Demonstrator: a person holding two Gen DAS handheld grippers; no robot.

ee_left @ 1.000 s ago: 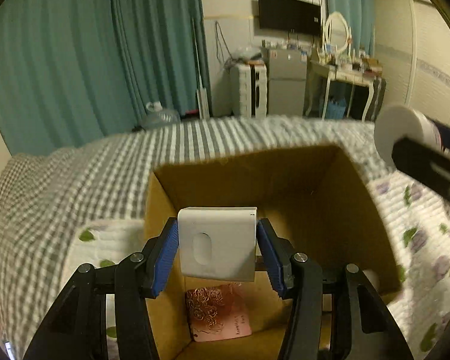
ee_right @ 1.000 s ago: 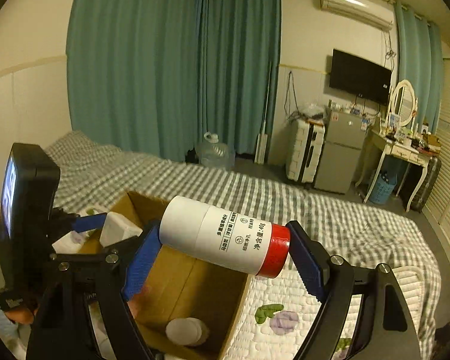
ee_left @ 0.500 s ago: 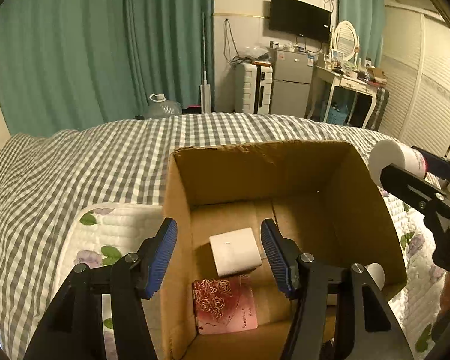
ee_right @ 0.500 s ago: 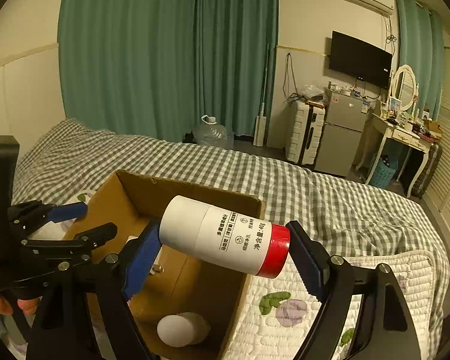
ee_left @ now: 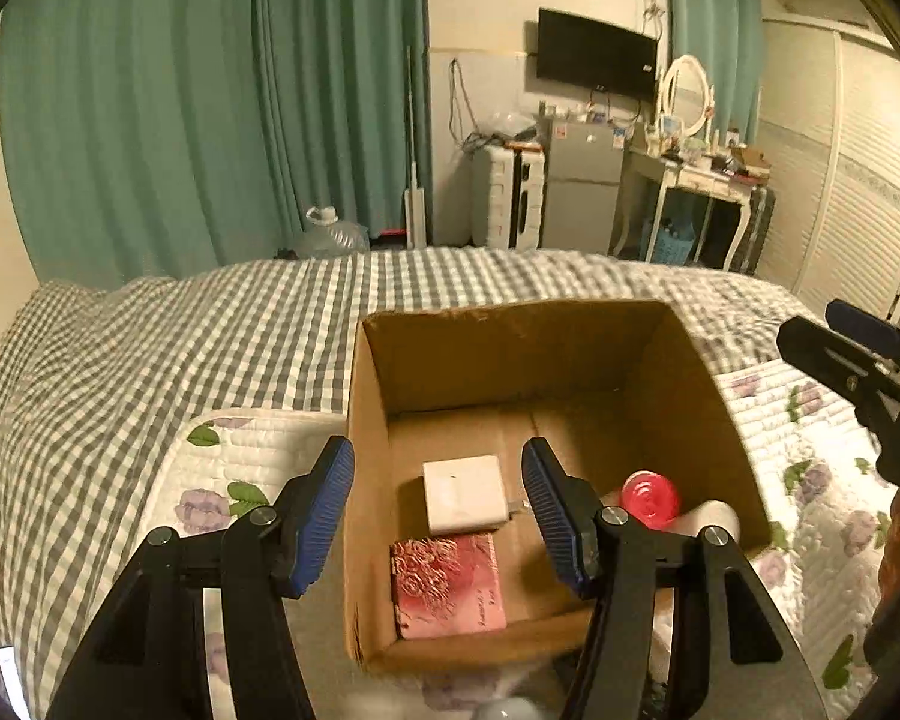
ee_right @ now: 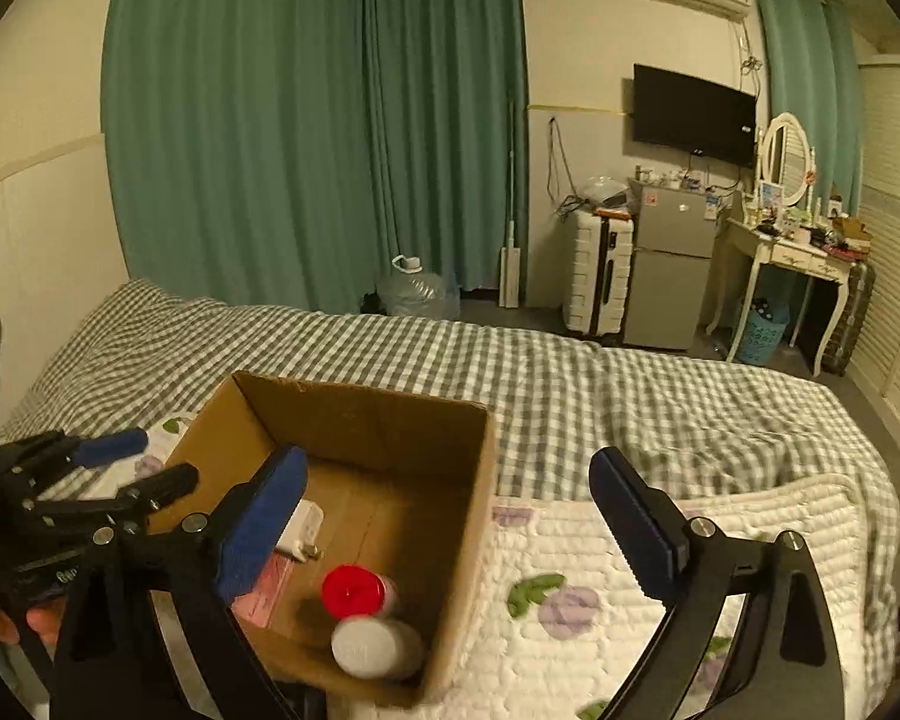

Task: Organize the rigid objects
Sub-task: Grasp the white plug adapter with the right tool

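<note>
An open cardboard box (ee_left: 510,324) (ee_right: 366,402) stands on the bed. Inside lie a white charger block (ee_left: 463,493) (ee_right: 303,528), a pink patterned card (ee_left: 447,585) (ee_right: 261,597), a red-capped white tube (ee_left: 651,495) (ee_right: 354,591) and a white cylinder (ee_left: 711,519) (ee_right: 375,648). My left gripper (ee_left: 438,510) is open and empty above the box's near left part. My right gripper (ee_right: 450,534) is open and empty above the box's right wall; it also shows at the right edge of the left wrist view (ee_left: 858,354).
The box rests on a white floral quilt (ee_right: 660,546) over a grey checked bedspread (ee_left: 180,348). Beyond the bed are teal curtains (ee_right: 306,120), a water jug (ee_right: 417,294), a suitcase (ee_right: 597,270), a small fridge (ee_right: 672,270) and a dressing table (ee_right: 792,252).
My left gripper opened and dropped the white charger into the box. My right gripper opened and the red-capped tube fell into the box. Both grippers have drawn back a little.
</note>
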